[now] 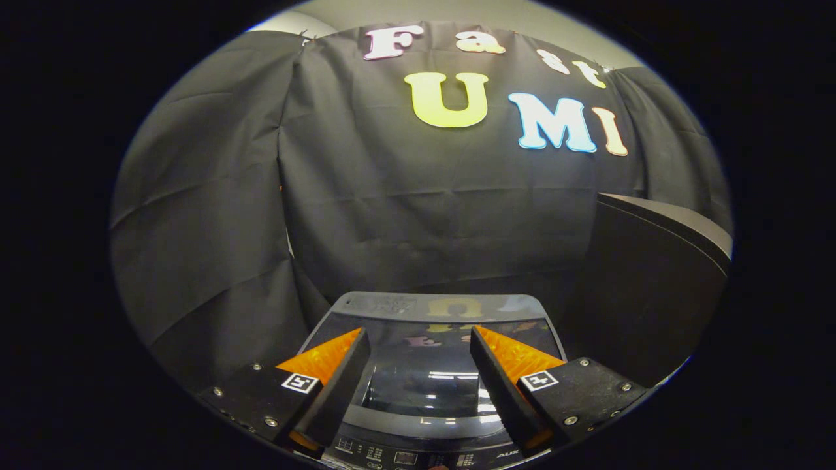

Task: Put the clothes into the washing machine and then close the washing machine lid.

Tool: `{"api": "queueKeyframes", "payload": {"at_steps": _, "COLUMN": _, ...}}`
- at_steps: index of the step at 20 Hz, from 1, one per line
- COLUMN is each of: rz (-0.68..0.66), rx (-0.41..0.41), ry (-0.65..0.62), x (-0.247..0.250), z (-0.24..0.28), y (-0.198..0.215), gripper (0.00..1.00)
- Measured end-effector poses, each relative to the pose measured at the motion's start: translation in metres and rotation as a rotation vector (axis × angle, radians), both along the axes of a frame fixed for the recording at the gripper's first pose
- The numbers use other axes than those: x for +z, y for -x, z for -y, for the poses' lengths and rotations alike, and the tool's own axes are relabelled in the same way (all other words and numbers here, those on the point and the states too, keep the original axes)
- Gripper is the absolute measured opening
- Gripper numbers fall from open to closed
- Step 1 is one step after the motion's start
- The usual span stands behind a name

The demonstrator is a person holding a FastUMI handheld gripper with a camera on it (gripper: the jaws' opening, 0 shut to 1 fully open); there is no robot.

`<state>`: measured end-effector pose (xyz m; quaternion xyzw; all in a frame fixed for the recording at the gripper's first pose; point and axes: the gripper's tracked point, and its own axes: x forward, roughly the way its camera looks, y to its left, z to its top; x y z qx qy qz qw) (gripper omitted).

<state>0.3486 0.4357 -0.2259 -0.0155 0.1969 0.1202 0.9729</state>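
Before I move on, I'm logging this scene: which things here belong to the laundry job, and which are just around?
Job:
- dark top-loading washing machine with glossy glass lid down
- gripper, fingers open above the lid, holding nothing

Just around:
- black cloth booth wall
- dark curved panel beside the machine

The washing machine carries its glossy lid shut on top, beneath the gripper with fingers spread

Demo booth w/ black cloth wall, top-load washing machine below.
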Motion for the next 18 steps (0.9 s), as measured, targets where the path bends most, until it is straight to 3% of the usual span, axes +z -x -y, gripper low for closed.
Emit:
{"api": "queueKeyframes", "payload": {"at_steps": 10, "rz": 0.069, "rx": 0.039, "ry": -0.013, "x": 0.053, "z": 0.011, "y": 0.038, "gripper": 0.96}}
{"api": "queueKeyframes", "payload": {"at_steps": 18, "rz": 0.201, "rx": 0.032, "ry": -0.022, "x": 0.143, "z": 0.096, "y": 0.081, "gripper": 0.96}}
